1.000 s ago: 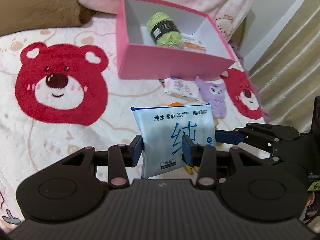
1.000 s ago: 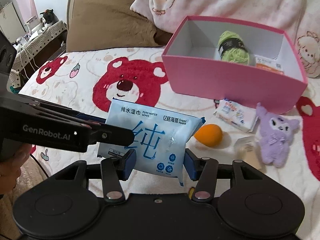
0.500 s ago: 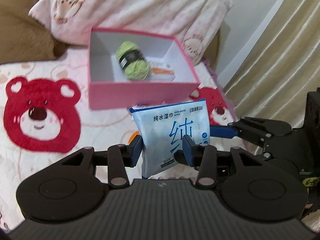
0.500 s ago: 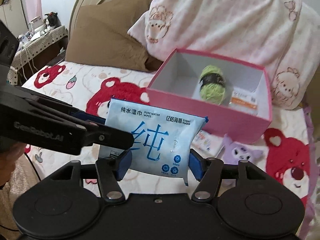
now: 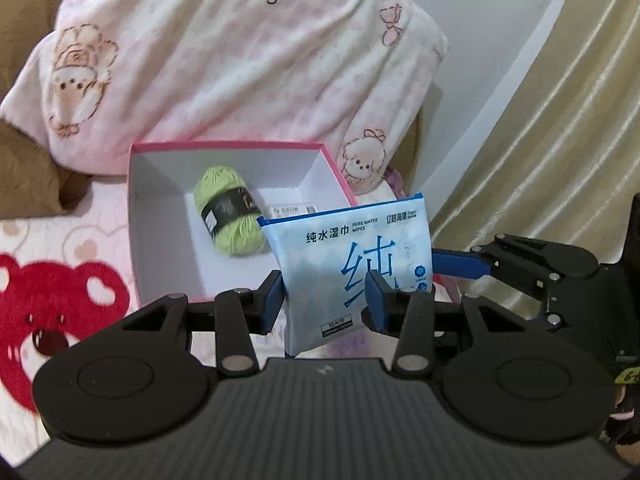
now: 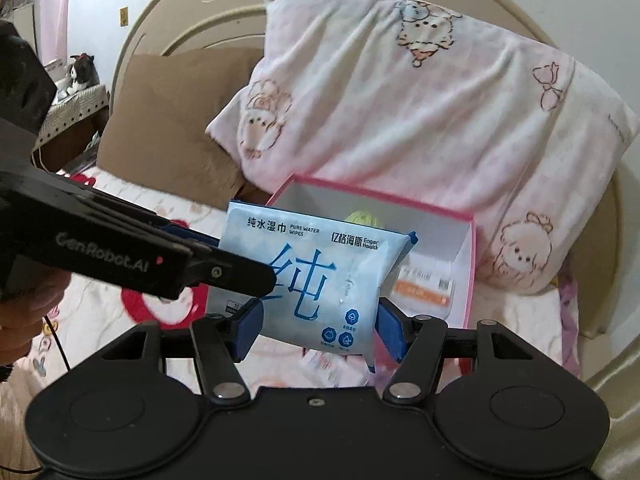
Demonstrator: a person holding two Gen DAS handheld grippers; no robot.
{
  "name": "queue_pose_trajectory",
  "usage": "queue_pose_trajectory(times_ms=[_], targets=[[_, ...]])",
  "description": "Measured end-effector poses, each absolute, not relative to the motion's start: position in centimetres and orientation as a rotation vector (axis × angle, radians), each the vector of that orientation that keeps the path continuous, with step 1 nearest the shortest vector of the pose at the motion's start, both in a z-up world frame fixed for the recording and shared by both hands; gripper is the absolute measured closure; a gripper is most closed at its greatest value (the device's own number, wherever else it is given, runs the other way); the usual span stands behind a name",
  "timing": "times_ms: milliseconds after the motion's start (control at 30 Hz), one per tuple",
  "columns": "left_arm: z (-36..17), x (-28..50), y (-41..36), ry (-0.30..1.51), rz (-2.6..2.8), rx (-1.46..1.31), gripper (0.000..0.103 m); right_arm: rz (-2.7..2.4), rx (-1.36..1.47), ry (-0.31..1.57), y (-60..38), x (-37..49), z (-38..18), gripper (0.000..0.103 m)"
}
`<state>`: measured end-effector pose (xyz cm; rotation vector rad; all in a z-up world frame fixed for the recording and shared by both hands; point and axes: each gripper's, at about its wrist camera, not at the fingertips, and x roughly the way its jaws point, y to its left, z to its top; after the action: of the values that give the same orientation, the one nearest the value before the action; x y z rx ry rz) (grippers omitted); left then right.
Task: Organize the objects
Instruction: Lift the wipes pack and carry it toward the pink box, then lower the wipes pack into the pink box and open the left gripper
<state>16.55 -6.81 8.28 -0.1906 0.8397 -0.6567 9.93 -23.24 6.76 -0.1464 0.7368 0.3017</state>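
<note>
Where all else rests, bed cover: pink, with a red bear print, under the box.
Pillow: pink and white, propped behind the box and touching its far wall.
Box: pink outside, white inside, open at the top. It lies straight ahead of both grippers and lower than the pack.
Pack of wipes: pale blue and held in the air, not yet in the box. It hangs at the box's near side, by the right corner in the left wrist view. Its long axis runs side to side, a little tilted, with the printed face toward the cameras.
Right gripper: clamped on the pack, one finger against each short end.
Left gripper: reaches in from the left and is clenched on the pack's left part, one finger across the front, one behind.
Nearer hand: neither; both hold the same pack, equally near the box.
Ball of yarn: green with a dark band, on the box floor, mid-left.
Small packet: white and orange, flat on the box floor, right of the yarn.
Coming move, as judged: forward and down over the near wall, onto the bare floor in front of the yarn.
</note>
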Motion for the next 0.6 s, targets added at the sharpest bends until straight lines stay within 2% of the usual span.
queue_pose_trajectory(times_ms=[233,433,467,600], targets=[[5.7,22.9,-9.7,0.88,-0.606,-0.222,0.061,0.278,-0.163,0.807,-24.4,15.8,2.9,0.037],[0.1,27.1,-12.6,0.947,-0.629,-0.215,0.061,0.203,-0.167,0.932,-26.3,20.1,-2.2,0.045],[-0.6,27.5,-13.0,0.956,-0.624,-0.191,0.061,0.202,-0.15,0.946,-26.7,20.6,-2.7,0.049],[-2.9,29.0,-13.6,1.018,-0.613,-0.184,0.061,0.197,-0.143,0.952,-27.1,21.8,-3.8,0.052]])
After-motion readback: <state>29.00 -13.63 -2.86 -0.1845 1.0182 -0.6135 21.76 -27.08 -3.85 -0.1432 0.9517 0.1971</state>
